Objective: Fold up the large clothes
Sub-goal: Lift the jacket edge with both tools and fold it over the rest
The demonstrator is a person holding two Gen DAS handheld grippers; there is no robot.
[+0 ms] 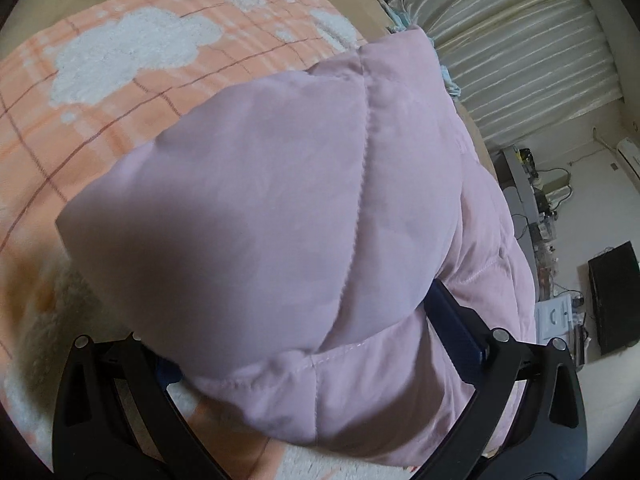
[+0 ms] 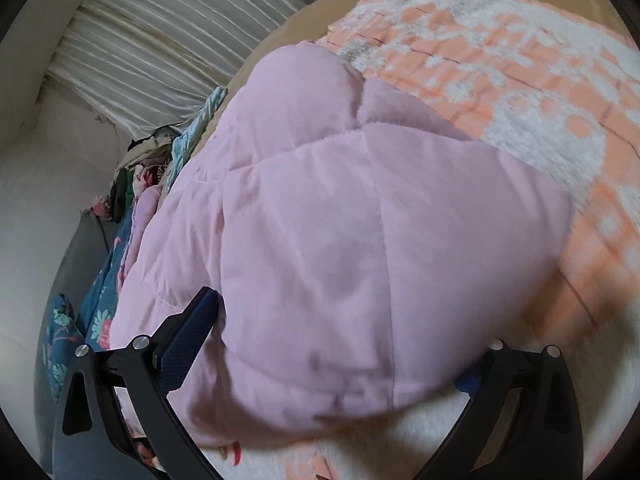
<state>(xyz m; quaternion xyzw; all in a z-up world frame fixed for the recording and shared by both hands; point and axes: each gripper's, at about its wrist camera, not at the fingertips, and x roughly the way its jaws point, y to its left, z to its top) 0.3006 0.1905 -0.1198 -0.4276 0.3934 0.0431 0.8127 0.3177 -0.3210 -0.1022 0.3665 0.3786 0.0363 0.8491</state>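
A puffy pink quilted jacket [image 1: 280, 200] fills the left wrist view, one bulky corner held up over the peach blanket [image 1: 120, 80]. My left gripper [image 1: 304, 332] is shut on its thick padding; the right blue pad [image 1: 452, 320] shows and the left one is mostly hidden under the cloth. In the right wrist view the same jacket [image 2: 320, 220] bulges between the fingers of my right gripper [image 2: 340, 340], which is shut on another folded part. Its left blue pad [image 2: 188, 340] presses the fabric.
The peach checked blanket [image 2: 520, 80] with white fluffy patches covers the bed. Pale curtains [image 1: 500, 40] hang beyond the bed edge. A blue floral fabric [image 2: 100, 312] and piled clothes [image 2: 140, 168] lie at the bedside. A cluttered desk [image 1: 532, 208] and a black box [image 1: 612, 296] stand at the right.
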